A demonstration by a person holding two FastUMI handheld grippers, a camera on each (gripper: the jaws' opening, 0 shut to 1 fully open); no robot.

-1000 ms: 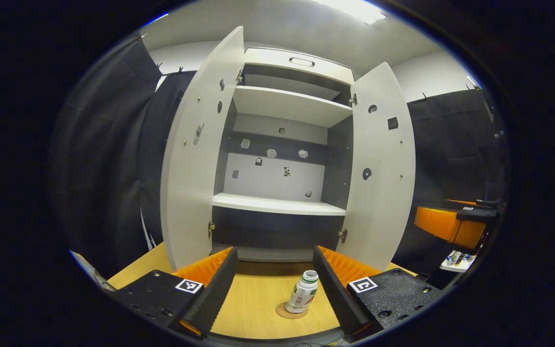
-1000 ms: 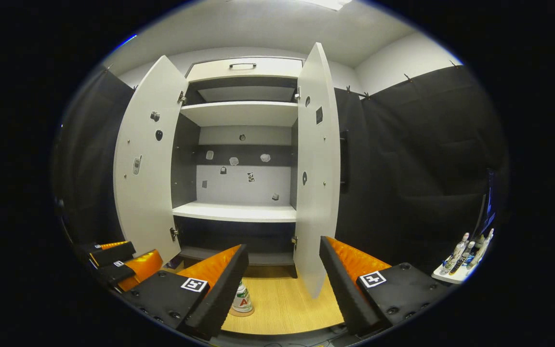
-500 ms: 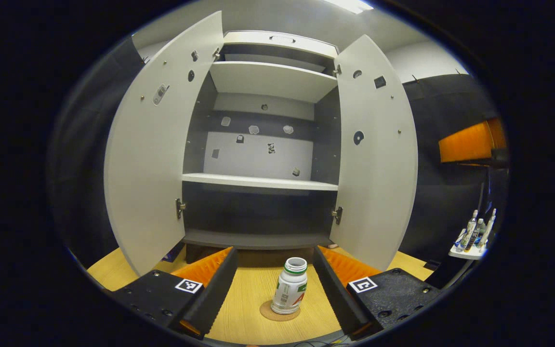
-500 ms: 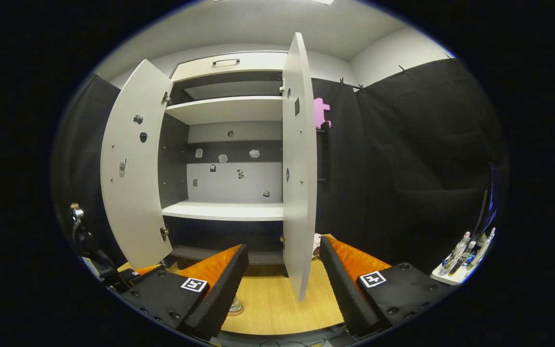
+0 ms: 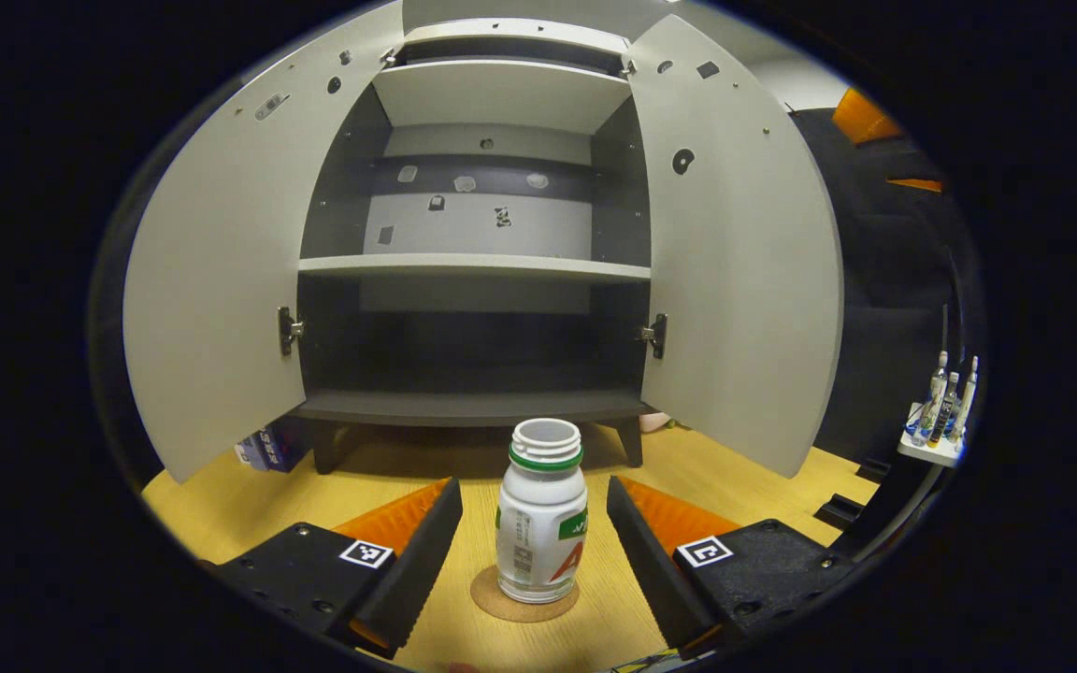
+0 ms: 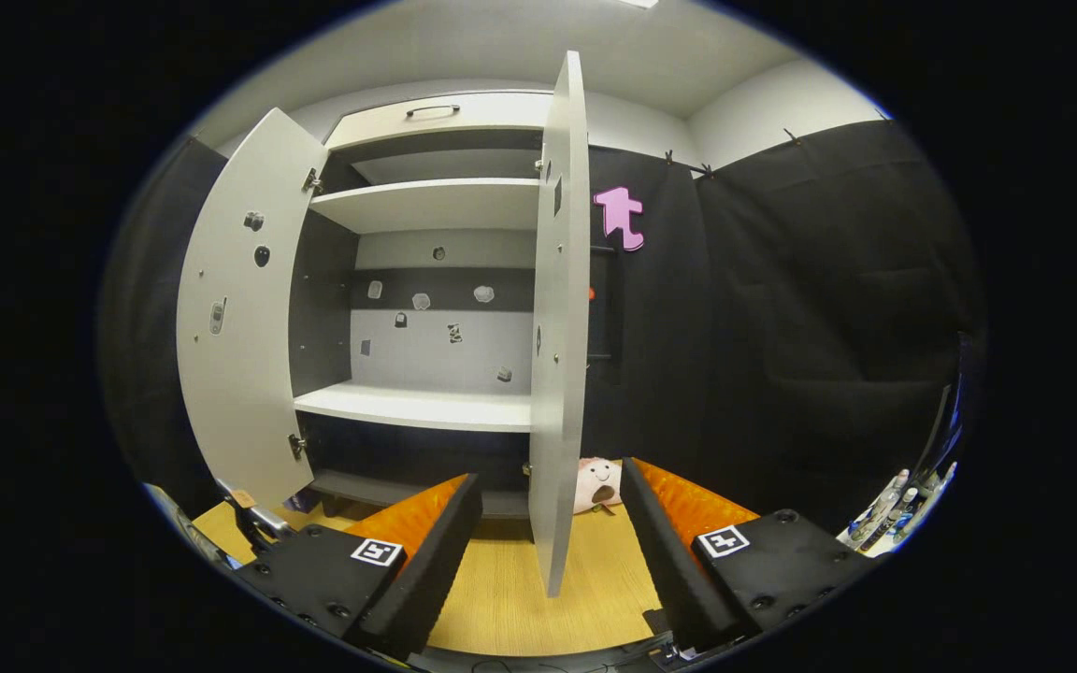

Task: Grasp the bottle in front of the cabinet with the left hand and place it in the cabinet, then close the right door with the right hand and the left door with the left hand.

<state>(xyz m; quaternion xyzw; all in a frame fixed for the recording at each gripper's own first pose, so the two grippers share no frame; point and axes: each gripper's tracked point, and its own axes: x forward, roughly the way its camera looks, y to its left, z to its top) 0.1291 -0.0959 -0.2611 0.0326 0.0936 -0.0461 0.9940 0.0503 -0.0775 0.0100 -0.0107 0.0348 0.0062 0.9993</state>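
Nothing done yet. Bottle (image 5: 540, 512) stands uncapped on a round coaster (image 5: 524, 600) on the wood floor (image 5: 221, 495), in front of the cabinet (image 5: 473, 271), between the left gripper's (image 5: 531, 537) spread fingers, no contact. Right gripper (image 6: 548, 533) is open too, empty, pointing at the right door's (image 6: 557, 327) edge. Both doors wide open, left door (image 5: 211, 299) included. Left: grasp, place inside, close right then left.

We see a round cork coaster (image 5: 524, 607) lying flat on the wooden floor (image 5: 753, 477). A small white shelf (image 5: 933, 451) at the right edge carries several upright bottles (image 5: 950, 407), and a blue box (image 5: 265, 445) sits on the floor at the left. A pale plush toy (image 6: 596, 483) rests near the black cloth wall (image 6: 810, 308).
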